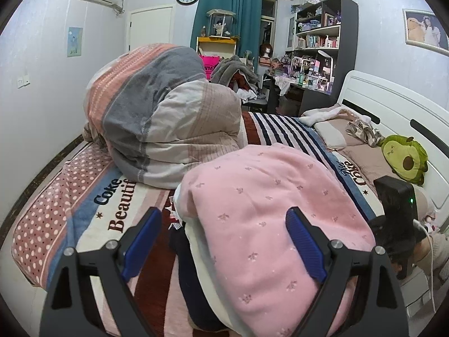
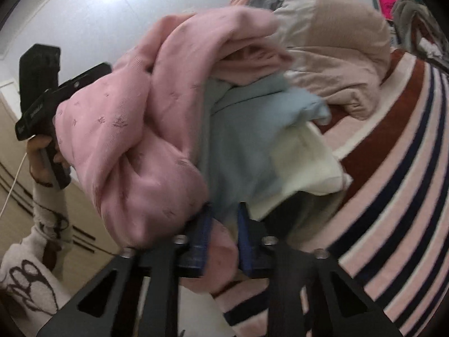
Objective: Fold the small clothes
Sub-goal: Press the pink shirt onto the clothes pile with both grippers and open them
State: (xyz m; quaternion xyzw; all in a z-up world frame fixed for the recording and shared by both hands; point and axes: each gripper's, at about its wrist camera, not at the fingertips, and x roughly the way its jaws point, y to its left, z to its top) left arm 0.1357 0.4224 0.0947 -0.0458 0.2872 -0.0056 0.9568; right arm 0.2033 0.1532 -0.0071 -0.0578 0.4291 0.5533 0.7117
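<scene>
Your right hand-held gripper [image 2: 224,221] clamps the pink garment [image 2: 146,129] above the striped bed [image 2: 393,196].
Your left hand-held gripper [image 1: 221,236] hangs wide open, its blue fingers [image 1: 304,241] straddling that same pink cloth, gripping nothing.

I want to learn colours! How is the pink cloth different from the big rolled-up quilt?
The pink cloth is one colour with tiny sprigs; the quilt has grey, orange and beige patches. The pink cloth lies near the left gripper; the quilt sits farther back and is much bulkier. Both rest on the striped bed.
</scene>
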